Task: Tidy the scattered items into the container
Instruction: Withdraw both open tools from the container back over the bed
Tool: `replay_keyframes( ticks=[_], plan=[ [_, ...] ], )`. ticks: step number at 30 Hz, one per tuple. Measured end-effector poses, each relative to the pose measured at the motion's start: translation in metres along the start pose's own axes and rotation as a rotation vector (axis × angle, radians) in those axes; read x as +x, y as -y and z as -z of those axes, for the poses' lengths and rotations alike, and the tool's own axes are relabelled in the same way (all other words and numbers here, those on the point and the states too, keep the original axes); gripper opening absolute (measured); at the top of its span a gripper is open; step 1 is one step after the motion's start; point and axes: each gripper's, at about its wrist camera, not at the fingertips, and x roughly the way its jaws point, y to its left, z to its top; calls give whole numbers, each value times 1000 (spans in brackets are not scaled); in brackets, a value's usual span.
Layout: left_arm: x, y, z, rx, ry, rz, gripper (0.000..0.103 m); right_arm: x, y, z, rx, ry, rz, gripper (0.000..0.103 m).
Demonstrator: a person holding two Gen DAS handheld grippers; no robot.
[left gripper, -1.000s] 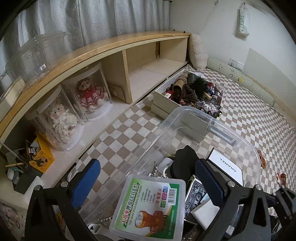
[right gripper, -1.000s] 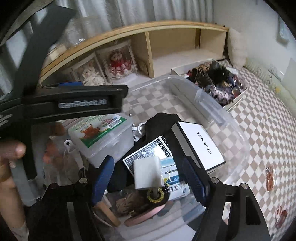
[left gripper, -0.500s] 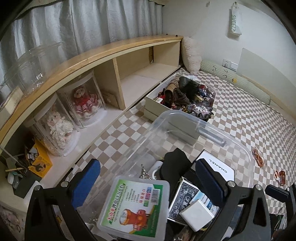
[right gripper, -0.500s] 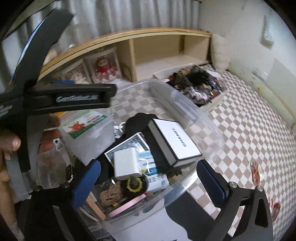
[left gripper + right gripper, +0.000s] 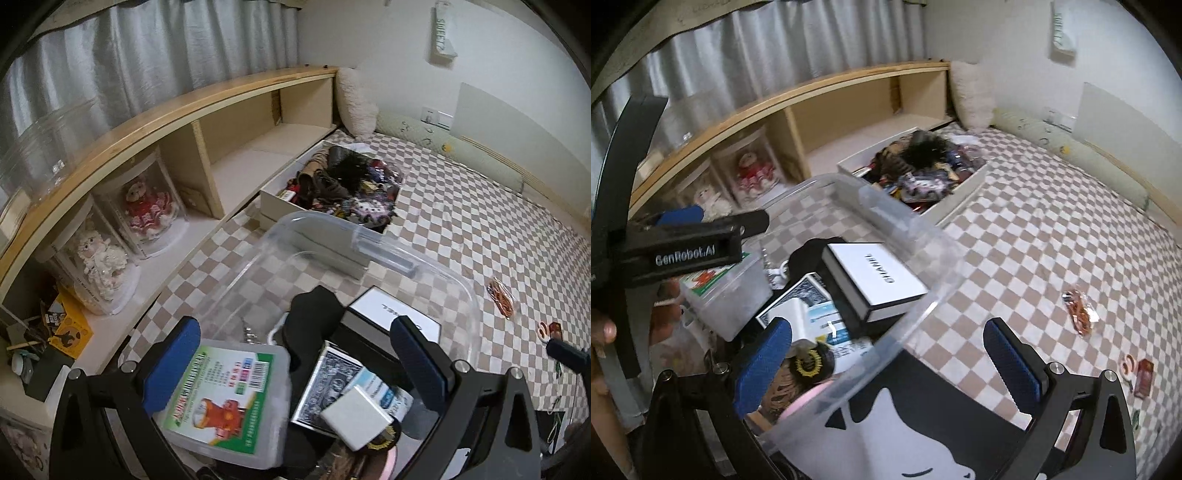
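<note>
My left gripper [image 5: 295,363] hangs over the clear container [image 5: 373,240], jaws spread and empty, above the green-labelled plastic case [image 5: 225,398]. My right gripper [image 5: 888,356] straddles the container's near rim, jaws spread wide. At right on the checkered bed, a reddish packet [image 5: 1078,312] lies outside the container.

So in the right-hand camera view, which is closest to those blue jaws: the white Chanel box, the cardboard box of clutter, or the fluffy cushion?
1. White Chanel box: nearest to the right gripper, inside the clear bin, just ahead and left.
2. Cardboard box of clutter: beyond the bin, on the checked mat.
3. Fluffy cushion: farthest, against the far wall by the shelf's end.
</note>
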Motion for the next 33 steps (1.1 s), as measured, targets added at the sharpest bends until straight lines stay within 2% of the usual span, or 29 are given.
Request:
replay_keyframes(
  ticks=[15, 22, 33],
  plan=[
    [-18, 51, -1, 71, 9, 79, 103, -60, 62, 1, 119, 127, 97, 103],
    [-35, 81, -3, 112, 44, 113, 103, -91, 90, 5, 169, 202, 158, 103],
    [-54, 128, -2, 162, 70, 188, 103, -117, 121, 25, 212, 228, 228, 103]
  ],
)
